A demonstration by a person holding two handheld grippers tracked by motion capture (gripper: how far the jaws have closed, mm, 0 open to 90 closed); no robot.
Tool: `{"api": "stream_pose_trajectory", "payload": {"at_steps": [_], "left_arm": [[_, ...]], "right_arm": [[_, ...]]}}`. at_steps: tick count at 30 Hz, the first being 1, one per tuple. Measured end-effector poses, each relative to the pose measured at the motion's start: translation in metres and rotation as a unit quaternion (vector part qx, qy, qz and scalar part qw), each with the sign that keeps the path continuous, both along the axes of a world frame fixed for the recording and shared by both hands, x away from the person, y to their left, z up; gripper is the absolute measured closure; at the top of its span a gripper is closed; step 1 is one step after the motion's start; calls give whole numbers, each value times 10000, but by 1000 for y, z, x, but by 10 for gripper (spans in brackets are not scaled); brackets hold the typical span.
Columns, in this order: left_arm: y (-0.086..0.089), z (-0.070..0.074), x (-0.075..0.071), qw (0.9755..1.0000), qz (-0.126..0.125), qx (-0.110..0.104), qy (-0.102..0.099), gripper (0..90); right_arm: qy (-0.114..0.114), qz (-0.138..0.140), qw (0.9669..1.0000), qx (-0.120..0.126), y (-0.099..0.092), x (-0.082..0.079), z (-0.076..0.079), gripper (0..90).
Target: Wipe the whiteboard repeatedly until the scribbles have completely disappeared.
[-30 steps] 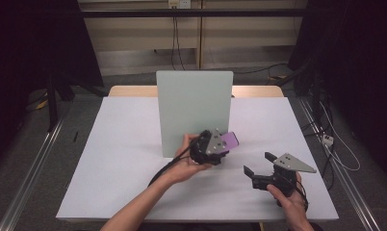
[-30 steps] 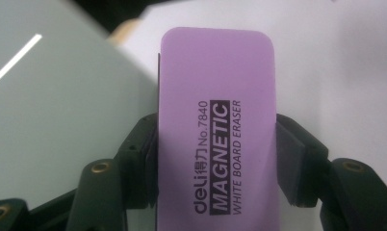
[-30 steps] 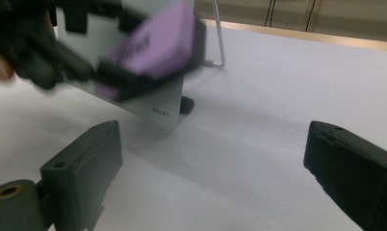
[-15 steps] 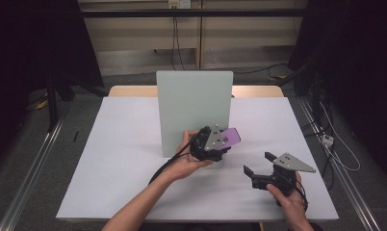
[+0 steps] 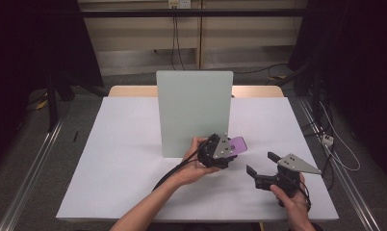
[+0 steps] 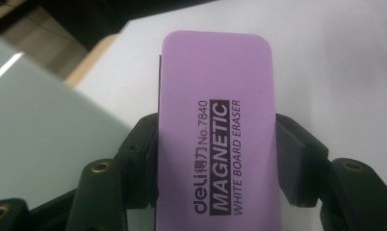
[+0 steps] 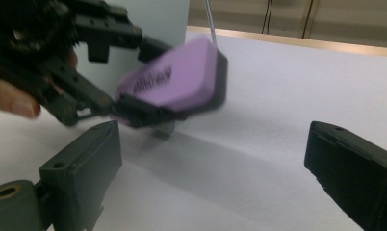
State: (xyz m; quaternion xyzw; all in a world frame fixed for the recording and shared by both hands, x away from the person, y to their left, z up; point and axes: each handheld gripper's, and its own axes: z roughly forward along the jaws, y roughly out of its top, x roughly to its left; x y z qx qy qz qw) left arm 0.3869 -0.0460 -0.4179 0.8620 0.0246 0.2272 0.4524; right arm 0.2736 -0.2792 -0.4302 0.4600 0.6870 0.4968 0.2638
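In our left claw (image 6: 215, 159) we hold a purple eraser (image 6: 215, 125), the two black jaws pressed against its long sides, so the claw is clenched on it. On the eraser's flat purple face we read, in dark print running lengthwise, "deli" with two Chinese characters, "No.7840", then "MAGNETIC" in light letters on a dark bar and "WHITE BOARD ERASER" beneath. The eraser is a rounded rectangle with a smooth lilac top, and in the right gripper view we see a dark, nearly black layer under that top, the eraser (image 7: 174, 79) raised off the white surface with its shadow below and tilted. In the high view the left claw (image 5: 228, 150) and the eraser (image 5: 238, 143) sit just in front of the lower right corner of an upright pale green board (image 5: 194, 113) standing on the white bench (image 5: 109, 163). Our right claw (image 5: 260, 163) is near, to the right, resting low over the bench with its jaws spread apart and nothing between them
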Motion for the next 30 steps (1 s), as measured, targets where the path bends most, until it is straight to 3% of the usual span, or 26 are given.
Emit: {"api": "stream_pose_trajectory", "payload": {"at_steps": [7, 11, 15, 18, 21, 24, 28, 30], "left_arm": [[28, 33, 12, 9981, 386, -378, -303, 411], [41, 42, 16, 9974, 493, -407, -325, 411], [38, 37, 13, 9981, 429, -59, -447, 411], [31, 24, 6, 9980, 193, 493, -356, 411], [27, 9, 0, 9948, 47, 1009, -124, 411], [28, 1, -3, 9907, -1, 1359, 111, 411], [28, -2, -1, 9861, -114, 1611, 387, 411], [26, -6, 0, 9846, -209, 1626, 605, 411]], "right_arm": [[28, 33, 10000, -30, 1, 0, 0, 61], [33, 29, 10000, -13, 1, 1, -1, 61], [37, 34, 10000, -27, 2, 1, -1, 61], [39, 41, 10000, -19, 2, 1, -1, 61], [32, 48, 10000, -27, 2, 1, -1, 61], [43, 29, 10000, -22, 2, 1, -1, 61], [39, 32, 10000, -28, 3, 2, -1, 61], [39, 36, 10000, -27, 3, 2, -1, 61]]}}
